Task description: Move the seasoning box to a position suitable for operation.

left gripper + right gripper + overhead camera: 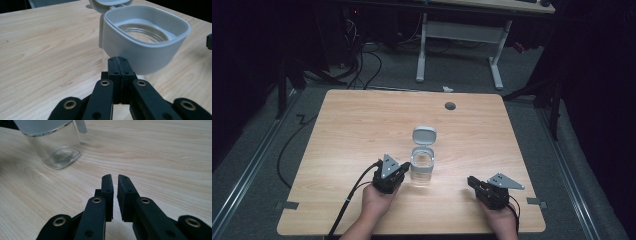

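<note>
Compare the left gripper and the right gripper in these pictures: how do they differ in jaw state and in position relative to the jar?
The left gripper has its jaws pressed together, while the right gripper shows a narrow gap between its jaws. The left gripper sits right beside the jar, its tip near the grey collar; the right gripper rests farther off, apart from the jar. Both are hand-held, black, and grasp nothing.

Clear glossy glass jar (pixel 56 150), matt grey plastic collar (pixel 146 40) and lid (pixel 424 135), pale wood-grain table (pixel 352 130)
</note>
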The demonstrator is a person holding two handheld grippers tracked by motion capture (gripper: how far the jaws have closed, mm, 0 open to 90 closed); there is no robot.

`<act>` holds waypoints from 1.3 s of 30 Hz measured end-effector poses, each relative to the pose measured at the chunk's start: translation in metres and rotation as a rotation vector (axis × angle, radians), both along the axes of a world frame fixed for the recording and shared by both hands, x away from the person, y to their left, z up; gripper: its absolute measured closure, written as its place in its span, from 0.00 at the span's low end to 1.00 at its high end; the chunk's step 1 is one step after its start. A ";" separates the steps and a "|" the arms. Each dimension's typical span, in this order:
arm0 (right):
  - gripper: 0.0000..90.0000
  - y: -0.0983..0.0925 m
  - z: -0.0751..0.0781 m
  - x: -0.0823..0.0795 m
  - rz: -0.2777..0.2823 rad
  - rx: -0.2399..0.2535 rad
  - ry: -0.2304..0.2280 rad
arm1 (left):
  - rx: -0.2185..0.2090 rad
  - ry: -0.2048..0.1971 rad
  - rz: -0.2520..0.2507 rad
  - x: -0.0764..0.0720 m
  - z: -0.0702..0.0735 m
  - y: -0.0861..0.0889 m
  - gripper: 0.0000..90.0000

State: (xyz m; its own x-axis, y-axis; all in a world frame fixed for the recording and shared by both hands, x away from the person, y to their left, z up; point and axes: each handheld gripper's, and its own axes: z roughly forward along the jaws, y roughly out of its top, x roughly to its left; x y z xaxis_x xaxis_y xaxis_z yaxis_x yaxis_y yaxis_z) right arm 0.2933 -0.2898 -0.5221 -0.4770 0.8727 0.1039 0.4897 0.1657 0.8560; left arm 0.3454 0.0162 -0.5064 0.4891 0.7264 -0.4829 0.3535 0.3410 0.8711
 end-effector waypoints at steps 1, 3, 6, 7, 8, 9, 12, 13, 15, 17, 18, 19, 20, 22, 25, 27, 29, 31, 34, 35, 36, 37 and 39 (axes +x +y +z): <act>0.93 0.000 0.000 0.000 0.000 0.000 0.000 | 0.000 0.000 0.000 0.000 0.000 0.000 1.00; 0.93 0.003 0.000 0.001 -0.001 -0.004 0.004 | -0.022 0.008 0.003 -0.006 -0.003 0.005 1.00; 0.93 0.008 0.000 0.004 -0.015 -0.008 0.006 | -0.034 0.017 -0.002 -0.012 -0.006 0.010 0.99; 0.93 0.008 0.000 0.004 -0.015 -0.008 0.006 | -0.034 0.017 -0.002 -0.012 -0.006 0.010 0.99; 0.92 0.010 0.000 0.006 -0.024 -0.009 0.007 | -0.033 0.017 -0.003 -0.014 -0.007 0.010 0.99; 0.92 0.014 0.002 0.010 -0.040 -0.002 0.001 | -0.022 0.025 -0.012 -0.018 -0.011 0.010 0.98; 0.96 0.021 0.005 0.018 -0.056 0.001 0.003 | -0.007 0.033 -0.035 -0.023 -0.017 0.006 0.98; 0.96 0.021 0.005 0.018 -0.056 0.001 0.003 | -0.007 0.033 -0.035 -0.023 -0.017 0.006 0.98; 1.00 0.026 0.009 0.024 -0.056 0.005 0.007 | 0.000 0.037 -0.051 -0.025 -0.021 0.003 0.99; 1.00 0.032 0.013 0.030 -0.041 0.004 0.005 | 0.011 0.035 -0.068 -0.027 -0.024 -0.001 0.99; 1.00 0.038 0.019 0.036 -0.027 -0.010 -0.009 | 0.017 0.038 -0.083 -0.027 -0.024 -0.004 1.00; 1.00 0.038 0.019 0.036 -0.027 -0.010 -0.009 | 0.017 0.038 -0.083 -0.027 -0.024 -0.004 1.00; 1.00 0.041 0.022 0.039 -0.018 -0.017 -0.013 | 0.013 0.041 -0.087 -0.027 -0.024 -0.006 1.00; 1.00 0.048 0.028 0.046 -0.007 -0.027 -0.027 | 0.018 0.043 -0.098 -0.027 -0.023 -0.009 1.00; 0.99 0.060 0.039 0.060 0.005 -0.037 -0.045 | 0.015 0.042 -0.115 -0.025 -0.022 -0.016 1.00; 0.99 0.062 0.041 0.062 0.004 -0.039 -0.047 | 0.014 0.043 -0.117 -0.024 -0.022 -0.017 1.00; 0.99 0.066 0.044 0.067 0.002 -0.041 -0.056 | 0.014 0.045 -0.118 -0.022 -0.022 -0.019 1.00; 0.99 0.069 0.046 0.071 0.003 -0.045 -0.062 | 0.011 0.051 -0.123 -0.020 -0.023 -0.021 1.00; 0.99 0.073 0.051 0.081 0.001 -0.042 -0.072 | 0.000 0.055 -0.122 -0.018 -0.024 -0.023 1.00; 0.99 0.073 0.051 0.081 0.001 -0.042 -0.072 | 0.000 0.055 -0.122 -0.018 -0.024 -0.023 1.00; 1.00 0.075 0.053 0.088 0.002 -0.044 -0.078 | 0.004 0.050 -0.127 -0.018 -0.026 -0.024 1.00; 1.00 0.075 0.053 0.088 0.002 -0.044 -0.078 | 0.004 0.050 -0.127 -0.018 -0.026 -0.024 1.00; 1.00 0.079 0.055 0.095 -0.001 -0.044 -0.077 | 0.001 0.052 -0.133 -0.018 -0.026 -0.024 1.00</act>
State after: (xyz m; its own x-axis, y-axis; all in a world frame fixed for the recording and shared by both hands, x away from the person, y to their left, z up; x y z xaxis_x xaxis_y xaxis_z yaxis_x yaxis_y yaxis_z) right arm 0.3885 -0.2113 -0.4666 -0.4811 0.8762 0.0282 0.4230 0.2038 0.8829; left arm 0.3279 -0.0080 -0.5323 0.5553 0.6577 -0.5091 0.4400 0.2871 0.8509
